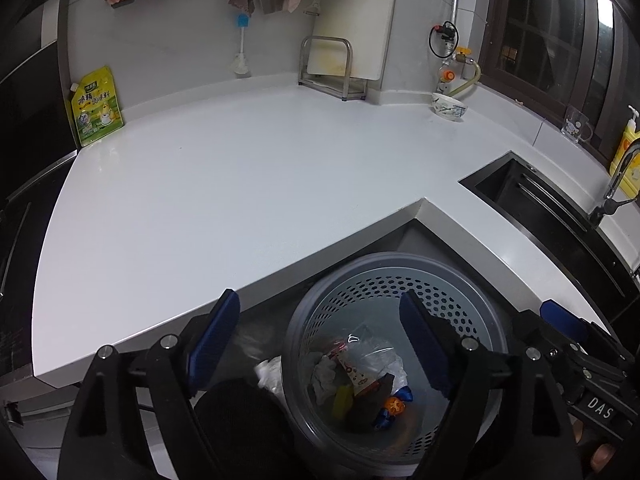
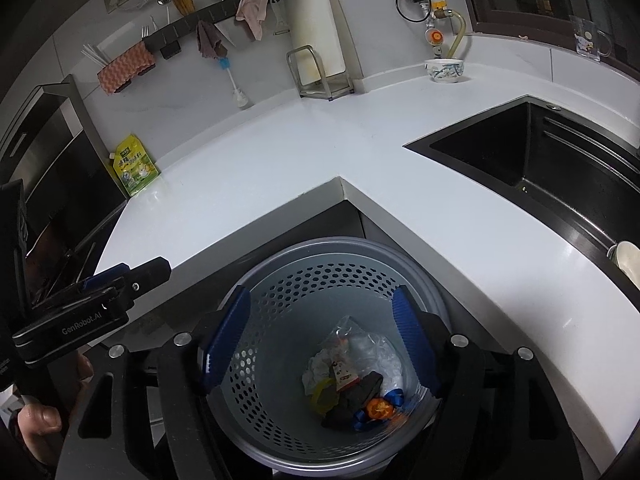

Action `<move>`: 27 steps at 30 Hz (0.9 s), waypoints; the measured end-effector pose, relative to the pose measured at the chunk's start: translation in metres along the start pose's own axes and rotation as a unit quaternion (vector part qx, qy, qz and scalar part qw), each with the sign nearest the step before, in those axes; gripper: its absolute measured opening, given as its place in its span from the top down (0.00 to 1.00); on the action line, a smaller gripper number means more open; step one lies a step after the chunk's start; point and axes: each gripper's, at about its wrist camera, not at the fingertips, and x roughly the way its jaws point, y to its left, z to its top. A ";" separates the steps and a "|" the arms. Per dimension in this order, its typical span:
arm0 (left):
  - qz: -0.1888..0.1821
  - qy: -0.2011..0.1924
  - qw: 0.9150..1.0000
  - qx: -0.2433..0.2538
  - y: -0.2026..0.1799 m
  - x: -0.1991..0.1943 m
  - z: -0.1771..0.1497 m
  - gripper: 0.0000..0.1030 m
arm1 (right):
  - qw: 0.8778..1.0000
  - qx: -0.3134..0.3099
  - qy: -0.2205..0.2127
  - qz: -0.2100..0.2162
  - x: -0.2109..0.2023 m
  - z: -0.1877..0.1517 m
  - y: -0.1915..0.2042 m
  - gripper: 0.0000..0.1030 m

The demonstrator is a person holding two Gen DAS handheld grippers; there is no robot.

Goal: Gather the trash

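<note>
White L-shaped kitchen countertop wraps round a grey perforated round plastic waste bin that stands upright on the floor in the counter's inner corner, its mouth facing straight up. At the bin's bottom lies the trash: crumpled clear plastic, white tissue, a dark scrap, a yellow piece, a blue-and-orange wrapper and a small red-and-white printed packet (its print too small to read). The pile has no clear long axis.

Above the bin, the left gripper hangs with its blue pads spread wide and nothing between them; the right gripper hangs likewise, wide apart and empty. One gripper body reads "GenRobot.AI", the other "DAS".

Far beyond the bin, against the wall, a yellow-green spouted pouch with Chinese lettering stands upright. Right of the bin sits a black sink.
</note>
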 end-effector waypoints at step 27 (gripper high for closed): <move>0.005 0.000 1.000 0.002 -0.001 -0.006 -0.003 0.19 | 1.000 0.004 -0.007 0.005 -0.008 -0.001 0.001 0.32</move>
